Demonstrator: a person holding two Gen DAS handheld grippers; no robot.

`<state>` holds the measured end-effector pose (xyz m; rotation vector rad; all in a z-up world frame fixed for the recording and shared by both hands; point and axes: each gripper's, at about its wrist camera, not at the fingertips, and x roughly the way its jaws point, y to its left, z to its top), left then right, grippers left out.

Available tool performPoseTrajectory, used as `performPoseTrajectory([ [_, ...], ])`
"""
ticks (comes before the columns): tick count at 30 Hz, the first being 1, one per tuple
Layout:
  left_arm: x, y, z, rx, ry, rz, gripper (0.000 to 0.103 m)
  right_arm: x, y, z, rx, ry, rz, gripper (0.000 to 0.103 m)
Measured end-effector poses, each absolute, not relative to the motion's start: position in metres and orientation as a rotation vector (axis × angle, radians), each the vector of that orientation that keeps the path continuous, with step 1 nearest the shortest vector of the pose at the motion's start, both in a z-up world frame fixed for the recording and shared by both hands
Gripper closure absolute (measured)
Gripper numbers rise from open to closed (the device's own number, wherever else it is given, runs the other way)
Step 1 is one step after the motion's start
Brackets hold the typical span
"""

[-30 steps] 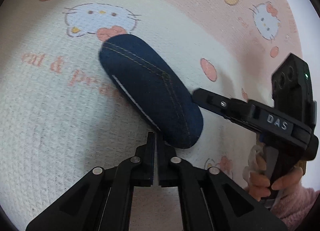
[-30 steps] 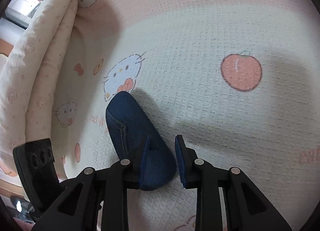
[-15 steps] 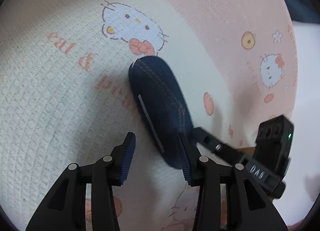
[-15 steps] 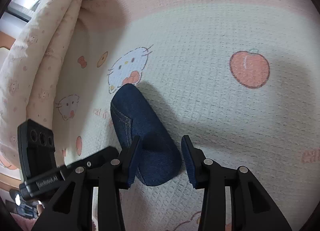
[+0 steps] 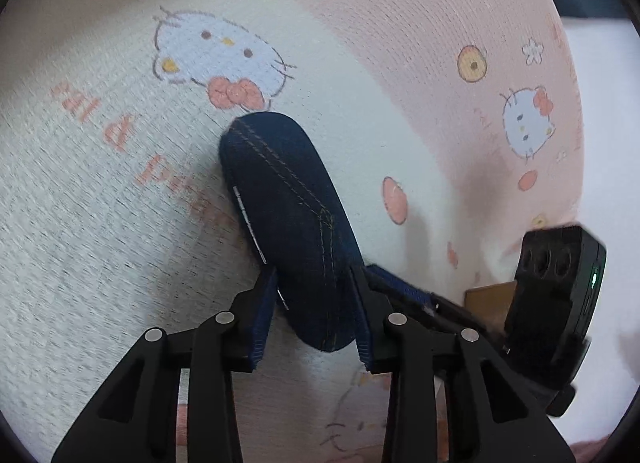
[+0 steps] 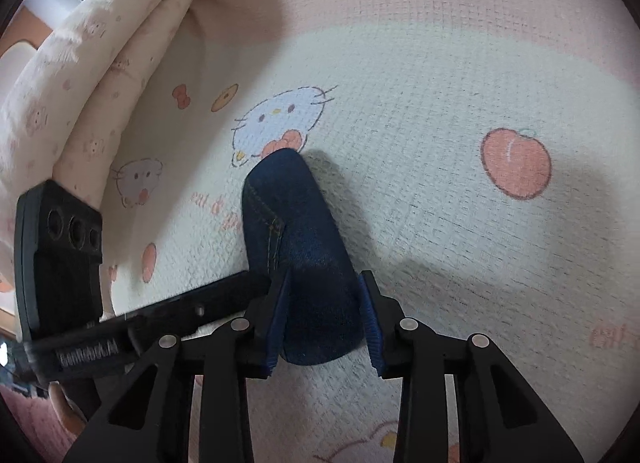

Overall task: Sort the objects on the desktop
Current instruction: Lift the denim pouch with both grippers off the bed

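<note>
The denim case [image 5: 292,223] lay on the printed blanket [image 5: 100,223] with its near end between the jaws of both the left gripper [image 5: 316,311] and the right gripper [image 6: 324,323], whose jaws had just been closing and pressed its sides.

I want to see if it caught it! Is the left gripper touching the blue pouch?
Touching. The left wrist view shows it: the left gripper has just been closing, and both pads press on the sides of the blue pouch.
</note>
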<state>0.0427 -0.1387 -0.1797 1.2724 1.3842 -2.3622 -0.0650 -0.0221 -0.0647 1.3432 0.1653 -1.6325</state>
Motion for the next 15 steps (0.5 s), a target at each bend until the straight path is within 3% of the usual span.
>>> performPoseTrajectory([
  [3,0.038,-0.129,-0.181,1.288,1.445,-2.382,0.067,-0.065,-0.003,-0.056,1.356,0.173,-1.678,0.073],
  [7,0.020,-0.095,-0.177,1.383,1.320,-2.468,0.070,-0.068,0.032,-0.049,1.376,0.176,-1.771,0.074],
  [11,0.002,-0.068,-0.185,1.449,1.425,-2.472,0.070,-0.076,0.063,-0.043,1.398,0.180,-1.880,0.074],
  [15,-0.008,-0.047,-0.186,1.492,1.420,-2.505,0.070,-0.089,0.087,-0.042,1.433,0.148,-1.946,0.074],
])
